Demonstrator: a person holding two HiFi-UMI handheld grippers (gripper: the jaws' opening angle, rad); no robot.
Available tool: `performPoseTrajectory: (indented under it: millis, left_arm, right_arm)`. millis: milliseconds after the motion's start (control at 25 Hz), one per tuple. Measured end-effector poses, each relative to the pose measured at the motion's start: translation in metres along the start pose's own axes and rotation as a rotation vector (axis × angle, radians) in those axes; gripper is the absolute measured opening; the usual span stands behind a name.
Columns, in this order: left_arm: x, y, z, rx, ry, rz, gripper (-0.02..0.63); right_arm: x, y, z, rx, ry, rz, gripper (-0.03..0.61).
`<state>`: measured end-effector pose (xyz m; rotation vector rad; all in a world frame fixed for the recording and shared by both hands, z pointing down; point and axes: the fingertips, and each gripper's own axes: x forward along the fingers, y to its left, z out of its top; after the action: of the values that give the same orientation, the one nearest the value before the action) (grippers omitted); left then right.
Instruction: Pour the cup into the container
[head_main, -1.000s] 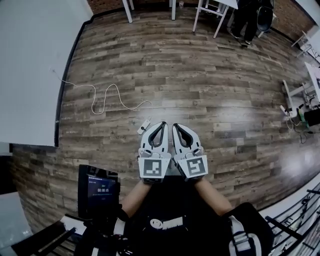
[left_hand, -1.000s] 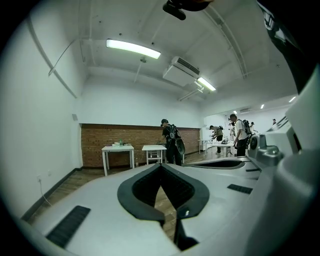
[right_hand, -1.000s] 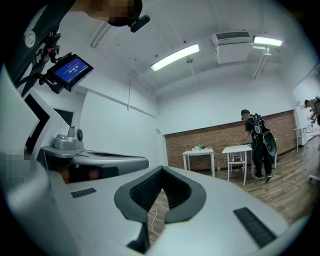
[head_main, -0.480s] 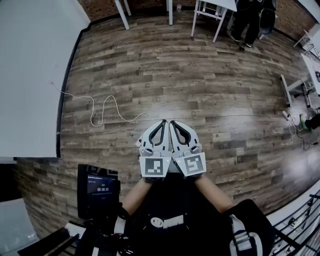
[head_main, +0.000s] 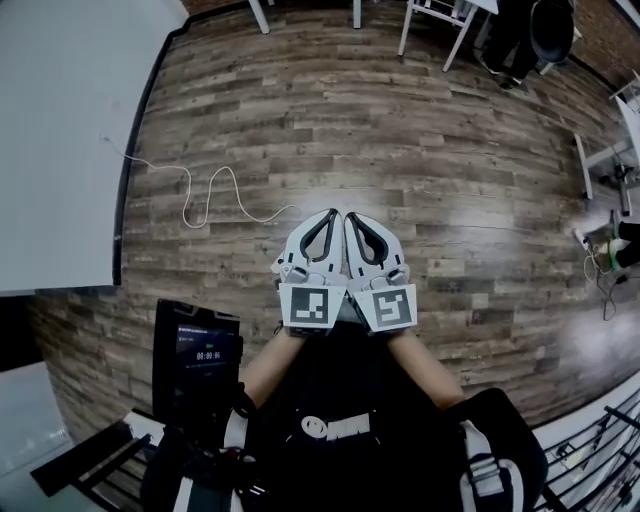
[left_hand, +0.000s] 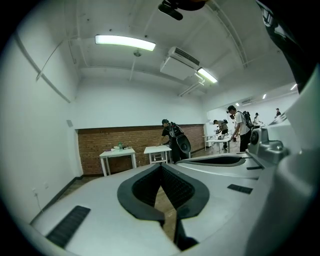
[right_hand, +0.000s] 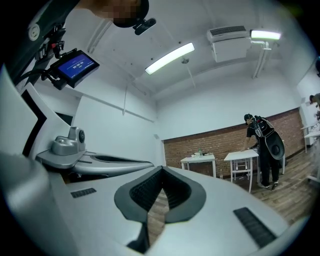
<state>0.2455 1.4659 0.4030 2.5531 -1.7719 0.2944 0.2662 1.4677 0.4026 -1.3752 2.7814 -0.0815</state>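
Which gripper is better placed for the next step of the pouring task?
Neither left nor right. The left gripper and right gripper are held side by side, both shut and empty, above the wooden floor. No cup or container shows in any view, so nothing favours one side.

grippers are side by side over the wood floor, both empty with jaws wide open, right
No. The left gripper and right gripper have their jaws shut, not wide open: each gripper's own view shows the tips meeting. They are side by side over the wood floor, both empty.
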Motion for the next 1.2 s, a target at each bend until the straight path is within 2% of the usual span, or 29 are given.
performPoseTrajectory:
  millis: [120,280,440,600,720,840,1000,1200]
  left_arm:
    - [0.005,0.005,0.002,0.002,-0.033,0.004,0.003]
    - [0.008,0.011,-0.003,0.004,-0.036,0.014,0.003]
    - [0.038,0.052,-0.006,-0.005,-0.044,0.0,0.003]
    - [0.079,0.112,0.0,-0.046,-0.05,-0.014,0.003]
    - [0.103,0.147,0.004,-0.06,-0.049,-0.021,0.003]
    - [0.125,0.17,0.005,-0.042,-0.062,-0.035,0.003]
    - [0.149,0.194,0.004,-0.037,-0.06,-0.06,0.003]
    - [0.176,0.221,0.008,-0.039,-0.053,-0.067,0.003]
  right_arm:
    - [0.005,0.001,-0.002,-0.008,-0.009,-0.001,-0.005]
    - [0.013,0.001,-0.006,-0.002,-0.002,0.005,-0.005]
    - [0.063,-0.001,-0.011,-0.02,0.001,-0.002,-0.005]
    - [0.135,-0.005,-0.009,-0.006,0.077,-0.036,-0.005]
    - [0.176,-0.005,-0.006,-0.033,0.064,-0.025,-0.005]
    - [0.209,-0.01,-0.001,-0.064,0.021,-0.021,-0.005]
    - [0.243,-0.02,-0.003,-0.041,0.078,-0.069,-0.005]
    - [0.275,-0.037,0.0,-0.045,0.079,-0.101,-0.005]
